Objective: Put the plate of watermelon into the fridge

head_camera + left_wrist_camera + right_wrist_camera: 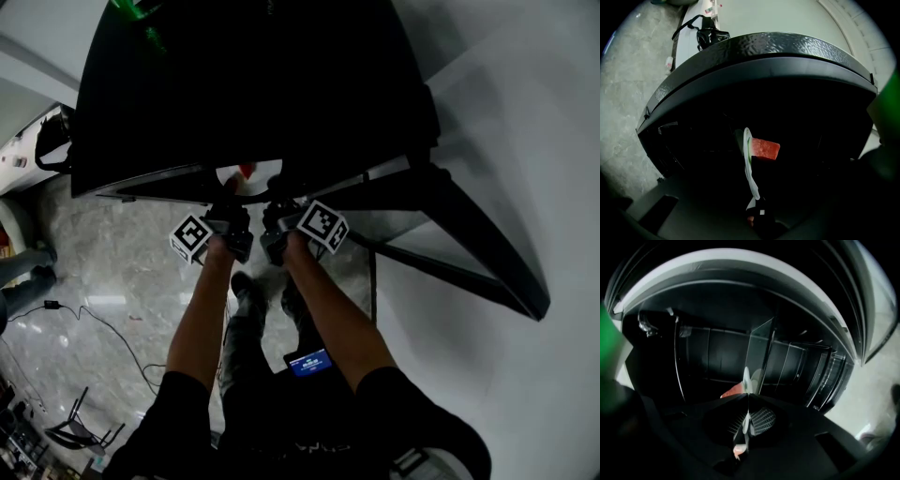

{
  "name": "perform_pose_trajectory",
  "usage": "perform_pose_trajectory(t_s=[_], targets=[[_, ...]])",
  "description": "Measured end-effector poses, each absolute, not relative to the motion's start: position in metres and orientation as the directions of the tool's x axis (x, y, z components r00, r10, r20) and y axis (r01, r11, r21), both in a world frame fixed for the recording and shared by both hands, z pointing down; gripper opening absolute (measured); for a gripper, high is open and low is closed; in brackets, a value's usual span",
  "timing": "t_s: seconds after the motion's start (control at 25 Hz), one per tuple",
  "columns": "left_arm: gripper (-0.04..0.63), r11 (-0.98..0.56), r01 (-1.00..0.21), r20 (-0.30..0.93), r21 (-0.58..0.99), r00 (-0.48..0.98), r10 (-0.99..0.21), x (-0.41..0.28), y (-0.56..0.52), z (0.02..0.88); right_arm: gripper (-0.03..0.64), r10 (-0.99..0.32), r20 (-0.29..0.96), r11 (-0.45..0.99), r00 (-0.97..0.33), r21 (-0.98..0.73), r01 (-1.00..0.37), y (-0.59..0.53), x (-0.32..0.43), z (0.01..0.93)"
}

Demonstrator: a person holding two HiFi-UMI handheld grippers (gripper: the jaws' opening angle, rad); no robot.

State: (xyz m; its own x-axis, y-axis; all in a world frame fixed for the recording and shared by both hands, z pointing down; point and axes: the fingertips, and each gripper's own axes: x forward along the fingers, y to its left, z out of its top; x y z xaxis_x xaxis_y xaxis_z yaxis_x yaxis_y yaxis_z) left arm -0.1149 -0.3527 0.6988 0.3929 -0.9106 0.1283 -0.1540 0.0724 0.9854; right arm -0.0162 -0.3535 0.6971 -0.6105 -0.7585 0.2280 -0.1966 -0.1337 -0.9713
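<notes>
Two grippers clamp one plate [749, 168] by its rim: left gripper [231, 211] beside right gripper [279, 211], watermelon [765, 149] aboard, inside the dark open fridge [244, 84].

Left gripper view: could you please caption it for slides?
Left gripper holds plate with watermelon slice at the fridge opening.

Plate [240, 180]: white, round, at fridge mouth, far half hidden under fridge top edge. Near rim at 6 o'clock clamped by left hand-held gripper [232, 214] and right hand-held gripper [279, 214].
Watermelon [247, 171]: red chunk, thin green rind, on plate toward 12 o'clock.
Fridge [244, 84]: black, dark inside, shelves [787, 362] visible. Door [469, 244] open, swung toward 4 o'clock.
</notes>
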Motion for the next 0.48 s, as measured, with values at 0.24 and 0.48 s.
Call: perform_pose_trajectory(t_s=[0.24,0.48], targets=[[0.031,0.023,-0.153,0.090,0.988,0.451,-0.888,-0.106,-0.348,0.691,0.020,-0.806,0.236,-0.156,-0.543,-0.969,-0.190,-0.366,-0.013,0.699],[0.031,0.006,-0.183,0.091,0.983,0.462,-0.882,-0.099,-0.349,0.691,0.020,-0.798,0.245,-0.133,-0.551,-0.963,-0.236,-0.377,-0.014,0.700]])
